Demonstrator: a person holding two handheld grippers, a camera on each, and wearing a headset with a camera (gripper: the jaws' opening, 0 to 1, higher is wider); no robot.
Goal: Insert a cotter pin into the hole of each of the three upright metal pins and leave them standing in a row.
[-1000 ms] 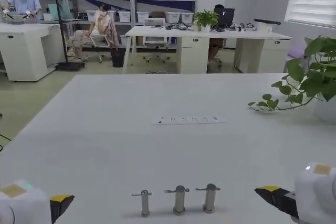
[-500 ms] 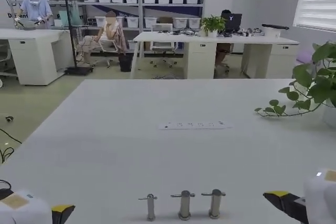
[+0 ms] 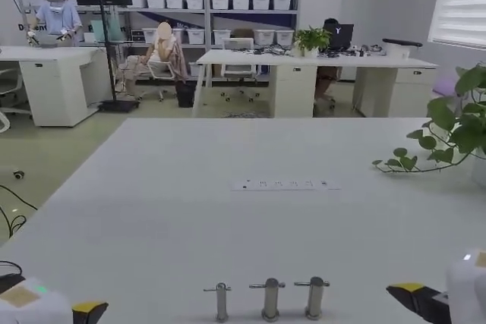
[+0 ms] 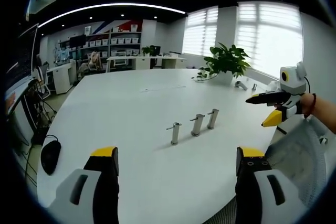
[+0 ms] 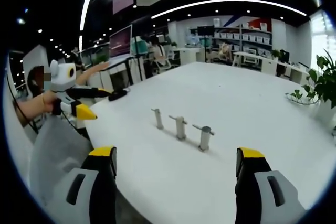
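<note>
Three upright metal pins stand in a row near the table's front edge: left pin (image 3: 222,301), middle pin (image 3: 271,299), right pin (image 3: 315,297). A thin cotter pin crosses the top of each one. The same row appears in the left gripper view (image 4: 197,124) and in the right gripper view (image 5: 180,127). My left gripper (image 4: 177,153) is open and holds nothing; it sits well left of the row (image 3: 89,309). My right gripper (image 5: 176,153) is open too, well right of the row (image 3: 410,291). Neither touches a pin.
A socket strip (image 3: 279,184) is set into the white table (image 3: 152,210) behind the pins. A leafy plant (image 3: 456,123) hangs over the right side. A black mouse (image 4: 51,156) lies near the table's left edge. Desks, shelves and people fill the room beyond.
The head camera has shifted a little, so the whole picture sits lower and further right. The pins and both grippers keep their places.
</note>
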